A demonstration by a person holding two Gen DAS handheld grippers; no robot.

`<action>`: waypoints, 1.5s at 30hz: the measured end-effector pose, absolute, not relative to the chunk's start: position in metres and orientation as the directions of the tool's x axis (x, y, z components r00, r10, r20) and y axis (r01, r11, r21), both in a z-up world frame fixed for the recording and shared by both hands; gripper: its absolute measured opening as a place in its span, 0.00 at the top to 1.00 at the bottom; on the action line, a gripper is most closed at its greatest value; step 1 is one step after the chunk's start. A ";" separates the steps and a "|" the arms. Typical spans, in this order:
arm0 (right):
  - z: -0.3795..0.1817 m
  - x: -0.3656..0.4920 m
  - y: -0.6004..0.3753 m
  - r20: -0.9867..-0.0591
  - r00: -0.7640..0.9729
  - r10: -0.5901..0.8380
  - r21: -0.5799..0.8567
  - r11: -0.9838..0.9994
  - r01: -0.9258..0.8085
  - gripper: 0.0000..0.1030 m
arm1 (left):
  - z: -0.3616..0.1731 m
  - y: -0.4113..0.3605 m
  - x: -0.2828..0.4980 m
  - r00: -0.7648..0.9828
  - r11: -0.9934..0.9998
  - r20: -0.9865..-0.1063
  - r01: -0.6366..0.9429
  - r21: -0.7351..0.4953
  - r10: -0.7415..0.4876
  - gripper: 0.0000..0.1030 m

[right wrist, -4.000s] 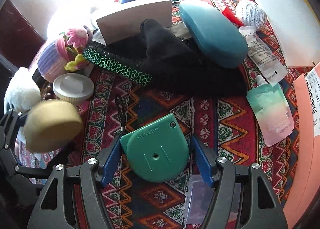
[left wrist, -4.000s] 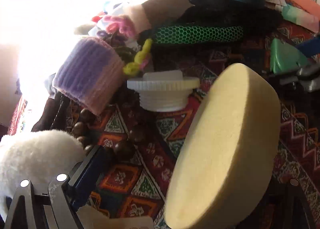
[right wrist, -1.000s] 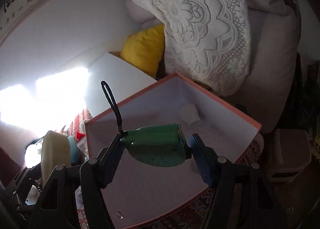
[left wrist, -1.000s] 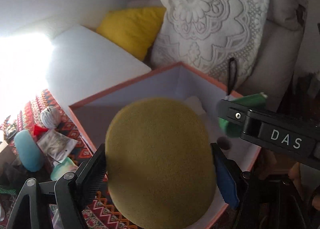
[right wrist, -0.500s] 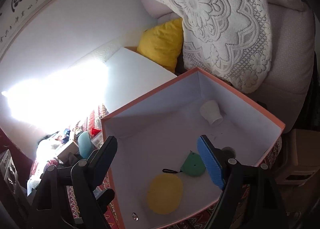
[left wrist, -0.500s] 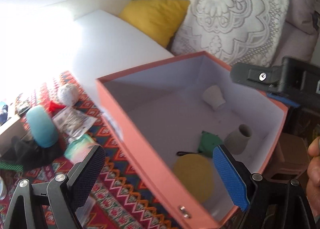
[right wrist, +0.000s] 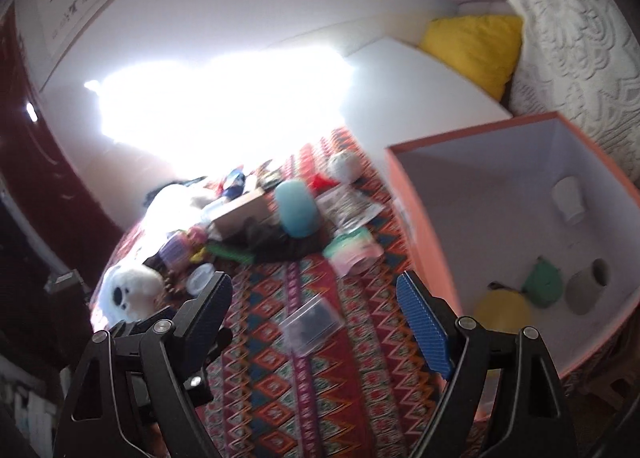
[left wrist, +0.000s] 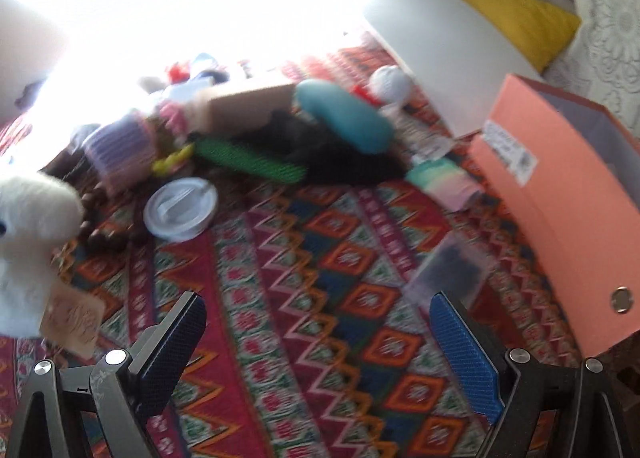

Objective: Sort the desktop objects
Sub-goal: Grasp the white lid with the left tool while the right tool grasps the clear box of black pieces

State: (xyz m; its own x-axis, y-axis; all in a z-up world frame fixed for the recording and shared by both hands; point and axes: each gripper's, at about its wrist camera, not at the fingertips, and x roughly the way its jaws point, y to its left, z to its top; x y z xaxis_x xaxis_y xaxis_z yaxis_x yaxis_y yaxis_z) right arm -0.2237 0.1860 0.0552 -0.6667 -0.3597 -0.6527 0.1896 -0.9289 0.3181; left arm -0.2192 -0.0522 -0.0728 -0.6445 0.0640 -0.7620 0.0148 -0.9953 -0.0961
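Nearest unsorted item: small clear plastic case (left wrist: pixel 450 272) with something dark inside, lying flat on the patterned cloth (left wrist: pixel 304 298), just ahead of the left gripper (left wrist: pixel 320 342) and a little toward its blue pad. Likely light, rigid and slick, so probably best pinched across the two long edges, not on the flat lid. Beyond it, soft pastel pouch (left wrist: pixel 440 180), teal glasses case (left wrist: pixel 344 116), white screw lid (left wrist: pixel 180 208) and plush toy (left wrist: pixel 28 234), well apart from one another. Orange box (right wrist: pixel 420 218) at the cloth's right edge, already holding a yellow sponge (right wrist: pixel 502 310), green tape measure (right wrist: pixel 544 284) and two cups. Left gripper spread wide, nothing between the pads. Right gripper (right wrist: pixel 316 312) likewise spread and empty, jaws just been opening.
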 end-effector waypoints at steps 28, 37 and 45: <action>-0.119 -0.302 0.097 -0.946 -0.315 -0.079 0.001 -0.971 0.239 0.04 | -0.141 -0.108 -0.333 -0.614 -0.988 -0.789 0.116 -0.098 0.006 0.12; -0.103 -0.299 0.123 -0.916 -0.315 -0.246 0.195 -0.963 0.186 0.64 | -0.127 -0.105 -0.305 -0.639 -0.988 -0.764 0.035 -0.149 0.093 0.57; -0.086 -0.286 0.140 -0.893 -0.337 -0.299 0.246 -0.950 0.190 1.00 | -0.125 -0.096 -0.276 -0.633 -0.980 -0.758 -0.004 -0.201 0.158 0.57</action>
State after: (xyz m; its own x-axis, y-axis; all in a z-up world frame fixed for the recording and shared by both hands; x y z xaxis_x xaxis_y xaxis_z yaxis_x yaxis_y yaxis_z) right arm -0.2861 0.1404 -0.0855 -0.3373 -0.2989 -0.8927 0.1902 -0.9503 0.2463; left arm -0.2759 -0.0961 -0.1250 -0.6331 0.1584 -0.7577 -0.0042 -0.9795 -0.2012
